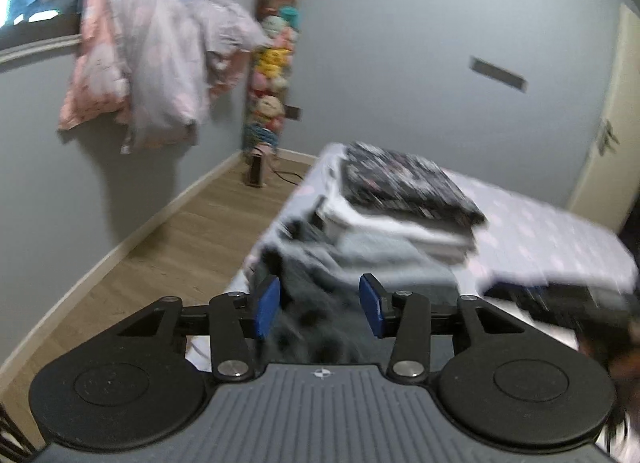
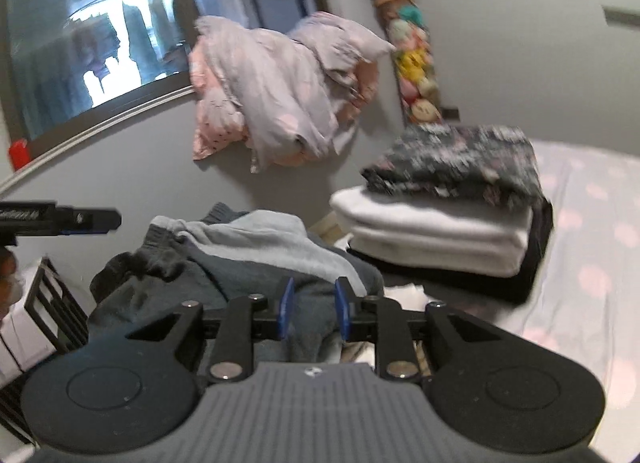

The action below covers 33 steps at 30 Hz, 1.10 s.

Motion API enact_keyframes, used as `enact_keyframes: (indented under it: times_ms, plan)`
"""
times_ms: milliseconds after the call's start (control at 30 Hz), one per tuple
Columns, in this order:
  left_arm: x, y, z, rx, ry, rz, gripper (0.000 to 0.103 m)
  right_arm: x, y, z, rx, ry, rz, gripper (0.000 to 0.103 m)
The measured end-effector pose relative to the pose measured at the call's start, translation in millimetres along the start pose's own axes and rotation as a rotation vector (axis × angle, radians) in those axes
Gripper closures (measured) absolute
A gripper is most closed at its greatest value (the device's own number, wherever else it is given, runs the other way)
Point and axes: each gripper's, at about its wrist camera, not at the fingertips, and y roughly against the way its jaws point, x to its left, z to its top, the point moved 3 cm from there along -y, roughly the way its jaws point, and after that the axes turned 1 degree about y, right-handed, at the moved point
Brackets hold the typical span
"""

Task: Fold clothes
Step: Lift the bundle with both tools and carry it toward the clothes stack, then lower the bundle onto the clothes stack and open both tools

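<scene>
Hovering over the heap of unfolded clothes (image 1: 320, 303), the left gripper (image 1: 319, 305) has its blue pads (image 1: 267, 307) spread wide, with dark grey cloth showing in the gap between them but pinched by neither. Motion blur smears everything ahead of it. The right gripper (image 2: 314, 309) holds its own blue pads (image 2: 285, 309) apart by a narrower gap, over the near edge of the same heap (image 2: 240, 263), a tangle of dark grey and light grey garments; whether cloth touches those pads cannot be told.

Beyond the heap, ahead and to the right of both claws, sits a folded stack (image 2: 444, 219): a dark floral piece (image 2: 456, 167) on top, thick white folds (image 2: 432, 235) beneath, a black layer at the bottom. All of it rests on a pale bedsheet with pink dots (image 2: 592, 247).

Farther off, pink and lilac bedding (image 2: 276, 99) hangs against the grey wall, and a tall column of plush toys (image 1: 272, 63) stands in the corner beside it.
</scene>
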Motion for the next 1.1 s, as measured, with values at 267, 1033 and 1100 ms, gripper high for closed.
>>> enact_keyframes:
  times_ms: [267, 1033, 1100]
  plan:
    - [13, -35, -19, 0.016, 0.013, 0.063, 0.066, 13, -44, 13, 0.023, 0.042, 0.05, 0.079]
    - [35, -25, -21, 0.007, 0.144, 0.194, 0.059, 7, -53, 15, 0.102, 0.042, -0.013, 0.078]
    - [25, -4, -17, -0.019, 0.138, 0.202, 0.056, 11, -30, 22, 0.079, 0.059, -0.014, 0.078]
